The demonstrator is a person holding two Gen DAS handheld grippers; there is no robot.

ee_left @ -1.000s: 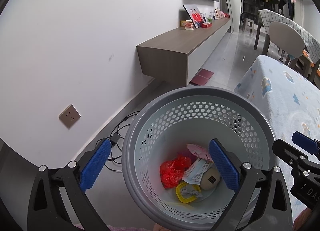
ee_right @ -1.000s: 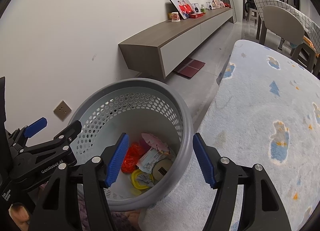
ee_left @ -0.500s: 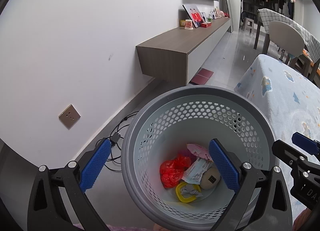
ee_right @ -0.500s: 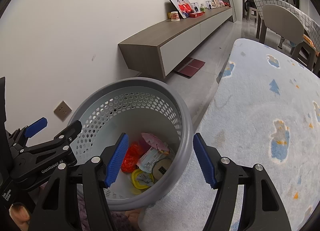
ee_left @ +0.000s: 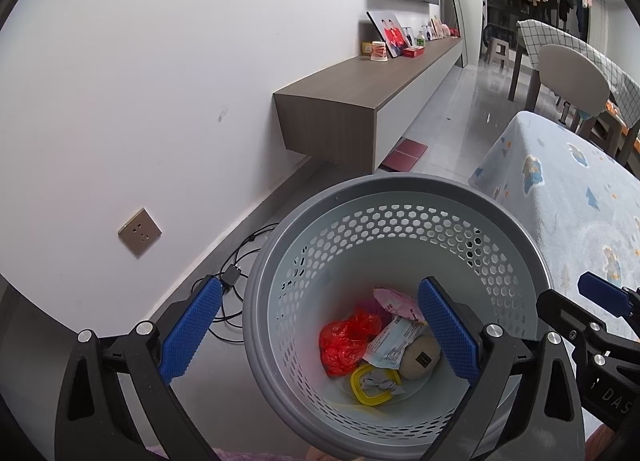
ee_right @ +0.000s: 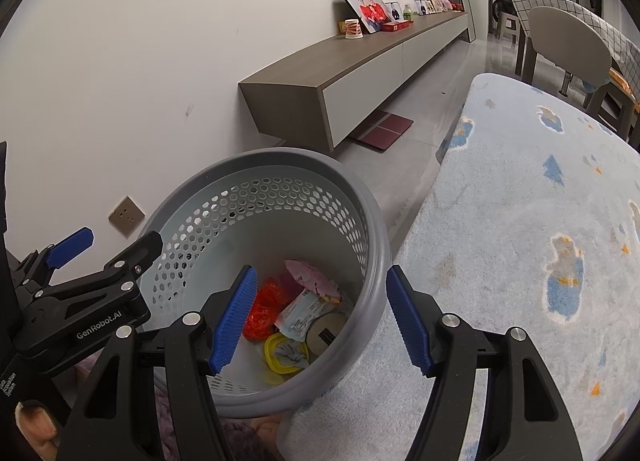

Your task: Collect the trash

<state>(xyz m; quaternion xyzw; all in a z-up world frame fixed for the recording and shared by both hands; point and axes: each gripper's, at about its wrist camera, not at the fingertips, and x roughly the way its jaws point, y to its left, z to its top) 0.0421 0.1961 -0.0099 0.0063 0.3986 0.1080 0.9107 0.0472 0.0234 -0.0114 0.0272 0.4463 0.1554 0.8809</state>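
Note:
A grey perforated waste bin (ee_left: 256, 301) stands on the floor at the edge of a rug. Inside lie a red plastic bag (ee_left: 344, 341), a pink wrapper (ee_left: 394, 301), a white-blue wrapper (ee_left: 392, 345), a round beige piece (ee_left: 420, 355) and a yellow ring (ee_left: 372, 383). My left gripper (ee_left: 320, 331) hovers open over the bin's left side, nothing between its blue pads. My right gripper (ee_right: 322, 319) is open above the bin (ee_right: 376, 245) on its right side, straddling the rim without touching it. The red bag (ee_right: 264, 305) shows between its fingers, down inside.
A light-blue patterned rug (ee_right: 520, 221) covers the floor to the right. On the wall to the left are a socket (ee_left: 140, 232) and a black cable (ee_left: 236, 277). A floating cabinet (ee_left: 360, 101), a red mat (ee_left: 404, 151) and a chair (ee_left: 572, 73) lie beyond.

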